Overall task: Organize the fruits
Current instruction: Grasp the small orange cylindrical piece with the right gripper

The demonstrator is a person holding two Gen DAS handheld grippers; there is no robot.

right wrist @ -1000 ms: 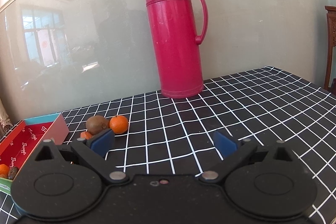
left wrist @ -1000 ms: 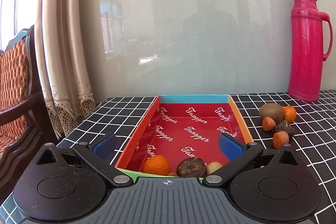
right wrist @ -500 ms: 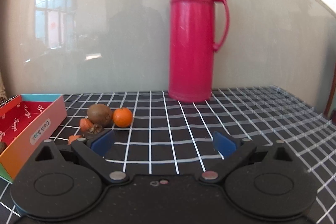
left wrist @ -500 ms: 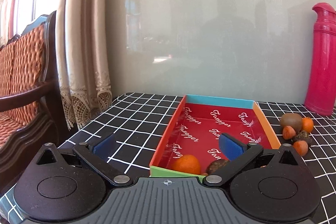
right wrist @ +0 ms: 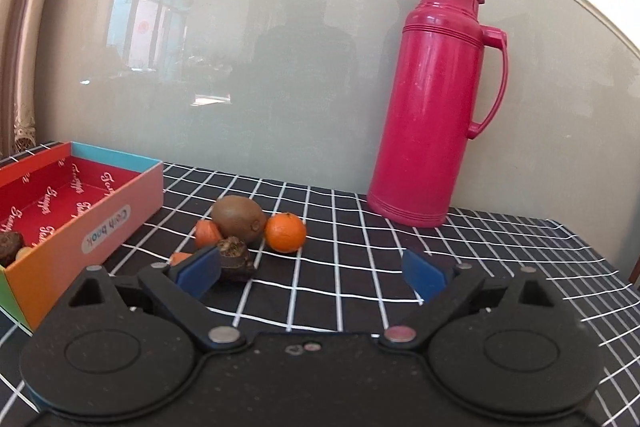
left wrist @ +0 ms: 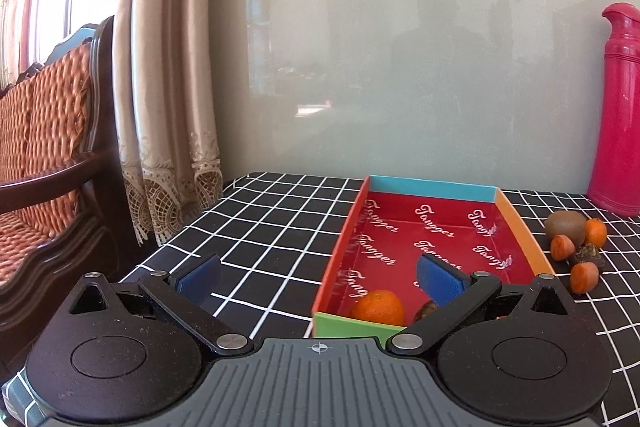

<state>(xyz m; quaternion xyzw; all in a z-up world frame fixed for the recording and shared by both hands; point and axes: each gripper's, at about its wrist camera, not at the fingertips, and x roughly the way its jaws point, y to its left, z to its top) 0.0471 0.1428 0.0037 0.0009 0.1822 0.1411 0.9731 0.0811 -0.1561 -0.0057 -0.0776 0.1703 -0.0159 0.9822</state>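
Observation:
A red-lined box with coloured walls lies on the checked table; it also shows at the left of the right wrist view. An orange and a dark fruit lie at its near end. Loose fruits sit right of the box: a kiwi, an orange, small orange fruits and a dark fruit. My left gripper is open and empty, near the box's front left corner. My right gripper is open and empty, just short of the loose fruits.
A tall pink thermos stands at the back right against the glossy wall. A curtain and a wooden chair with an orange cushion stand off the table's left edge.
The left gripper has swung left, so the box now lies to its right. The right gripper has turned left and come closer to the loose fruits.

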